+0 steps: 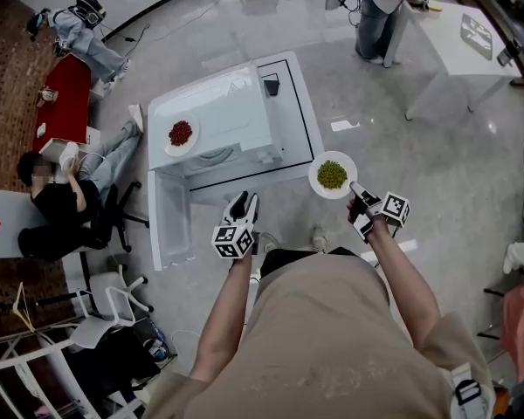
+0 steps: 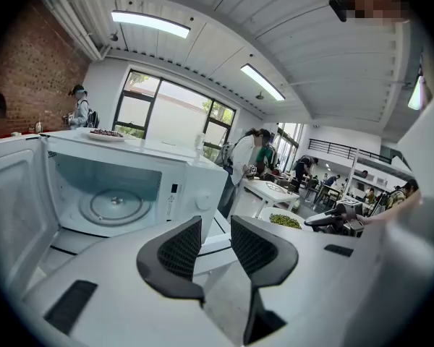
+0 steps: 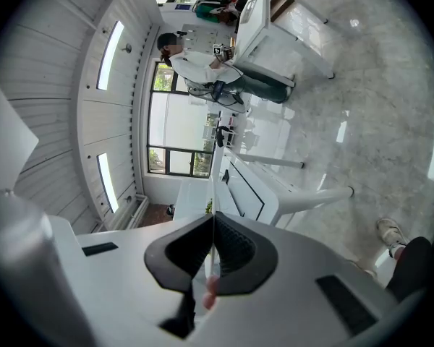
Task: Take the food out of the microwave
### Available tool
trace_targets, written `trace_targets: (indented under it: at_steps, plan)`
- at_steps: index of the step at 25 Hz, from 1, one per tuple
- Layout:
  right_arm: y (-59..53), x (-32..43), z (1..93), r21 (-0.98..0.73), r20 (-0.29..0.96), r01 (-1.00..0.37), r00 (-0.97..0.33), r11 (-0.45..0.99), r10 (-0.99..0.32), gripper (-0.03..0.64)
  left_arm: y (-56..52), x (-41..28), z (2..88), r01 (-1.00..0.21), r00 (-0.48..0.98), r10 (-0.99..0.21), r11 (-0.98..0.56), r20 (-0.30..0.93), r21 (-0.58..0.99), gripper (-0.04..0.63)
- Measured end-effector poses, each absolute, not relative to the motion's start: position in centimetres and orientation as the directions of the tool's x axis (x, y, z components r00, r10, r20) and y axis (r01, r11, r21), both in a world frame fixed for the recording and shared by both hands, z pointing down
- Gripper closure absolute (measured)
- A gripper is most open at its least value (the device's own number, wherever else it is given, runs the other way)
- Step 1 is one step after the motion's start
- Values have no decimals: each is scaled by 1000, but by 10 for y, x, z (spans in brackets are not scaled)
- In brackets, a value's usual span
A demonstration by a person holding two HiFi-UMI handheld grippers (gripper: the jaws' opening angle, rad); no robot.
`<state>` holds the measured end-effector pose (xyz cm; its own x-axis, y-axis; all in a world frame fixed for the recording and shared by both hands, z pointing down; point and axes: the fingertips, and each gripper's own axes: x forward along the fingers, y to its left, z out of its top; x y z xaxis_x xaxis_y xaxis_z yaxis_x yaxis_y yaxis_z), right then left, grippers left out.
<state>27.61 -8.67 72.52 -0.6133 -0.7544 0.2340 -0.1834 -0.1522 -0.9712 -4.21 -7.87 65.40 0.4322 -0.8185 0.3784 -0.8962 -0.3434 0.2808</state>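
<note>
Standing before the open microwave point(image 1: 223, 116), the person holds a white plate point(image 1: 316, 180) of green food point(image 1: 332, 175) in the air, clear of the oven and off to its right. The right gripper point(image 1: 356, 190) is clamped tight on the plate's rim. The left gripper point(image 1: 243, 204) has its jaws apart with nothing between them. Print on the control panel point(image 2: 171, 197) is too small to read. A second plate point(image 1: 168, 145) with red food point(image 1: 181, 133) sits on top of the microwave.

Right gripper view: plate point(image 3: 213, 186) edge-on, its green food point(image 1: 332, 175) mostly hidden.
</note>
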Motion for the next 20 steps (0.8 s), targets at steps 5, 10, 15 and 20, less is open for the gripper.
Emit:
trace_targets:
  at_steps: [5, 10, 15, 20]
  plan:
    - [-85, 270, 714, -975, 211, -189, -640, -115, -739, 604, -76, -48, 654, -906, 413, -825, -327, 386, 269, 477]
    - [-87, 267, 703, -981, 177, -178, -657, -78, -733, 604, -74, -52, 649, -910, 401, -834, -317, 378, 268, 477]
    - [-90, 263, 696, -983, 161, -172, -668, -60, -727, 604, -72, -53, 650, -909, 401, -835, -314, 377, 273, 477]
    - [-90, 263, 695, -983, 156, -178, -679, -45, -717, 604, -67, -44, 649, -901, 422, -823, -335, 380, 275, 477]
